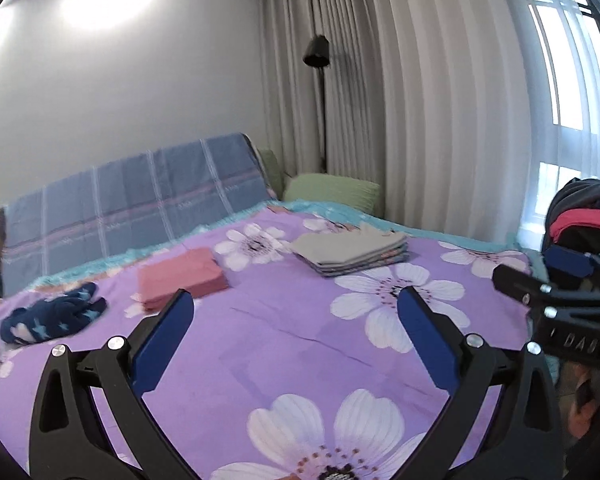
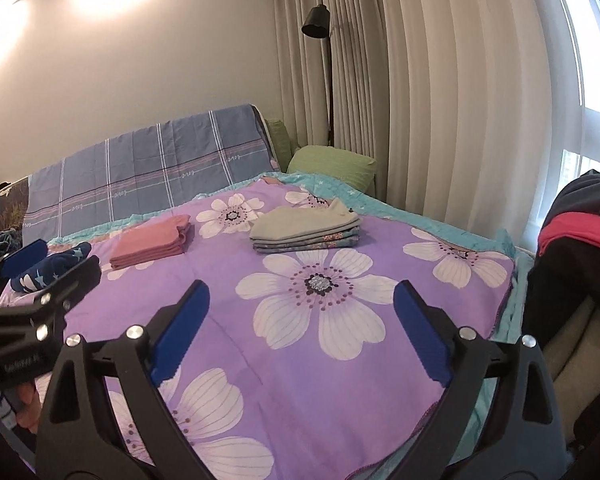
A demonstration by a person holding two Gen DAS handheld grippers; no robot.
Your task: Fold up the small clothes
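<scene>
Left gripper (image 1: pixel 296 308) and right gripper (image 2: pixel 302 300): both spread wide, empty, above the purple sheet (image 2: pixel 228 304). Folded pink stack (image 2: pixel 152 242) and grey stack (image 2: pixel 306 228) lie mid-bed, apart. Navy garment (image 1: pixel 52 314): crumpled, left of pink.

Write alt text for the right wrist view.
The open right claw hovers empty over a purple floral bedspread. Beyond it lie a folded pink stack, a folded grey stack and a crumpled navy garment.
</scene>
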